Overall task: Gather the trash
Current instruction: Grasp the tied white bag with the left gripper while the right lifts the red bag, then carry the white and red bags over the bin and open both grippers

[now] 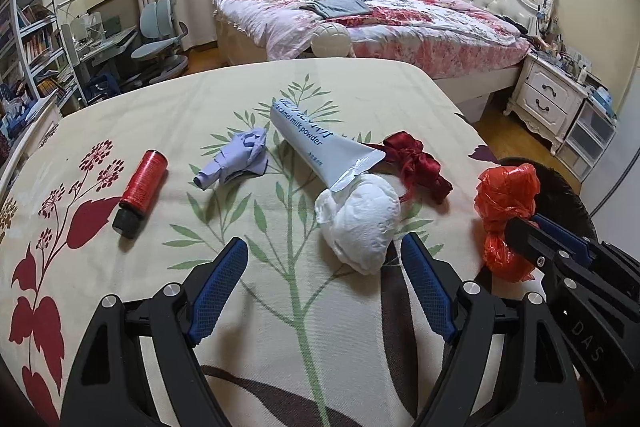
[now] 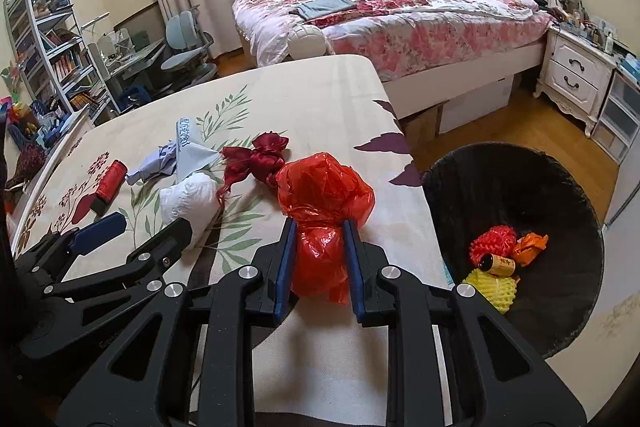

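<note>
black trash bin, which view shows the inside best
The right wrist view: the black trash bin shows its open mouth and the trash already inside. The left wrist view shows only a sliver of its rim behind the red plastic bag.

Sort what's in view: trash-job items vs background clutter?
Job: red plastic bag held in right gripper; white tissue wad, milk powder tube, purple paper, dark red ribbon, red spool, black bin, open left gripper.

Background: bed, nightstand, chair, bookshelf.
</note>
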